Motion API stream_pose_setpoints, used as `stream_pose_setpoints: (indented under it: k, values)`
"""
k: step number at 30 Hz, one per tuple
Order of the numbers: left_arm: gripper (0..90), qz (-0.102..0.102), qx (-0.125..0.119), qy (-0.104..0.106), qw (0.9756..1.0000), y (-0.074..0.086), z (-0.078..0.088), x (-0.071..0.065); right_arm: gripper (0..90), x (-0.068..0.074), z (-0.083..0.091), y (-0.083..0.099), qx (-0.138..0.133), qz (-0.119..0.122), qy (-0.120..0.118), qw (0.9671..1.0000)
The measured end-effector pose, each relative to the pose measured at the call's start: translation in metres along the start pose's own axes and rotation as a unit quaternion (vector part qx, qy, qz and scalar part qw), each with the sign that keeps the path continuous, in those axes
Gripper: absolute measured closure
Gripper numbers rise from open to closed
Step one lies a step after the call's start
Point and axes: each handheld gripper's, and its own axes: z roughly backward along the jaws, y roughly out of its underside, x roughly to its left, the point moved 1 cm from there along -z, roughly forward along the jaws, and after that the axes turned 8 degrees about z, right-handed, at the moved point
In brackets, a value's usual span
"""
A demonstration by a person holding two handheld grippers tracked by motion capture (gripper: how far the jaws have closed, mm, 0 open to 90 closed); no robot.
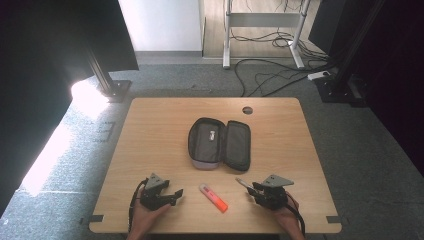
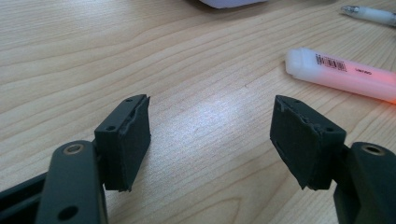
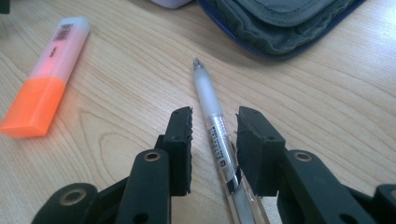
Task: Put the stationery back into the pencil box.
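Wooden table (image 1: 150,130), round cable hole near its far edge (image 1: 247,110) | open grey pencil case (image 1: 219,143) lying flat mid-table | orange highlighter (image 1: 213,198) near the front edge, angled | grey carpet, tangled cables (image 1: 270,75) and a white desk frame (image 1: 265,20) behind

A pale wood-grain worktop (image 1: 150,130) is seen under a dark grey pouch (image 1: 220,144), edged in blue with a lilac end. An orange highlighter (image 3: 46,77) is shown with a frosted white cap and a black barcode. A translucent white pen (image 3: 215,123) with a clear, black-printed barrel is framed by matt black tools (image 3: 214,140) (image 2: 210,140). Grey carpet (image 1: 165,75) is crossed by black cables (image 1: 270,75).
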Motion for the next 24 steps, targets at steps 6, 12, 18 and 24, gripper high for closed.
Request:
stream_pose_setpoints:
  k: [6, 12, 18, 24]
  values:
    - [29.3, 0.0, 0.0, 0.0, 1.0, 0.0, -0.0001, 0.0, 66.8, -0.0012, -0.0002, 0.0002, 0.004, 0.0, 0.002, 1.0]
    - [29.3, 0.0, 0.001, 0.0, 1.0, -0.0001, -0.0002, 0.0001, 68.4, -0.0014, -0.0008, 0.0004, 0.01, 0.003, 0.0, 0.9999]
    - [29.4, 0.0, 0.002, 0.0, 1.0, -0.0001, -0.0002, 0.0001, 71.1, -0.0007, -0.0017, 0.0001, 0.015, 0.008, 0.003, 0.9999]
    - [29.4, 0.0, 0.003, -0.001, 1.0, -0.0002, -0.0005, -0.0001, 75.6, -0.0022, -0.0014, 0.0005, 0.015, 0.008, 0.001, 0.9999]
